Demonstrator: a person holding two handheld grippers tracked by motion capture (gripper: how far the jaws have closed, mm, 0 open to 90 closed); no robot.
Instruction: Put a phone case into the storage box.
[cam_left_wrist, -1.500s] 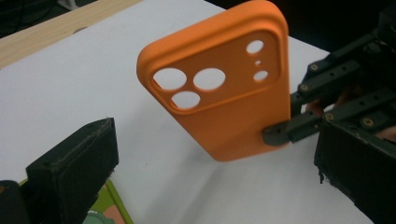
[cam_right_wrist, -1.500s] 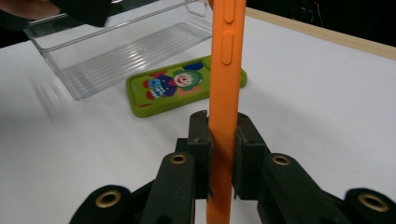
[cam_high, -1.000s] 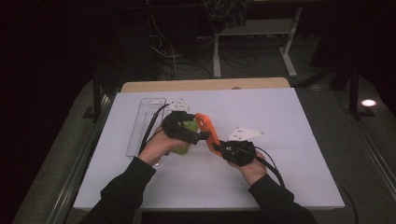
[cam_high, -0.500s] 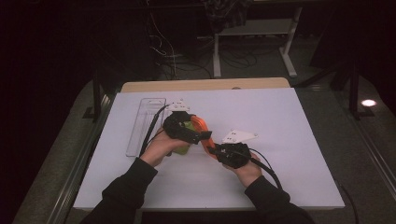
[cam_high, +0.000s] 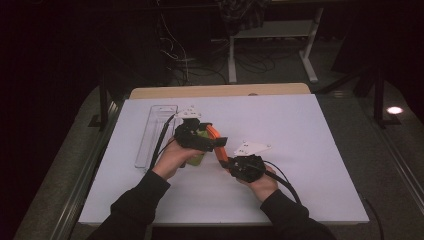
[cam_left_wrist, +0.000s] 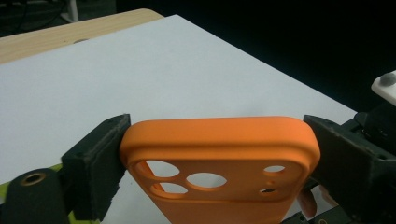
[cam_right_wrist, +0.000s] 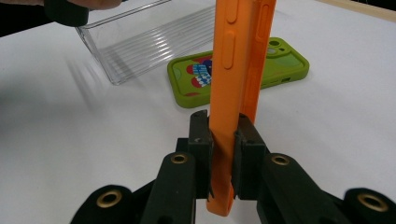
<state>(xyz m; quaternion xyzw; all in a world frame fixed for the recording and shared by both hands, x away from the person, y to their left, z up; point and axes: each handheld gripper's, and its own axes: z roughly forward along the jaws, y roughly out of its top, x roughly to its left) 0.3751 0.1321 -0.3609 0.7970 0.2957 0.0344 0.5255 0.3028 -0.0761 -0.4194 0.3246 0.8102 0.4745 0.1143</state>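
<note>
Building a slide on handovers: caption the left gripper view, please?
Left gripper jaws close across the camera end of an orange phone case above the white table.

Right half of table (cam_high: 325, 150), from mid to right edge: bare, free passage. Near edge strip in front of forearms: bare. Far edge strip: bare. Left side: clear tray (cam_high: 155, 135) lies lengthwise near left edge, blocks low sweep there. Green phone (cam_right_wrist: 238, 74) lies flat just beside tray, low obstacle under left gripper (cam_high: 197, 137). Mid table: orange case (cam_high: 218, 145) spans between left gripper and right gripper (cam_high: 245, 167), bars passage between hands.
</note>
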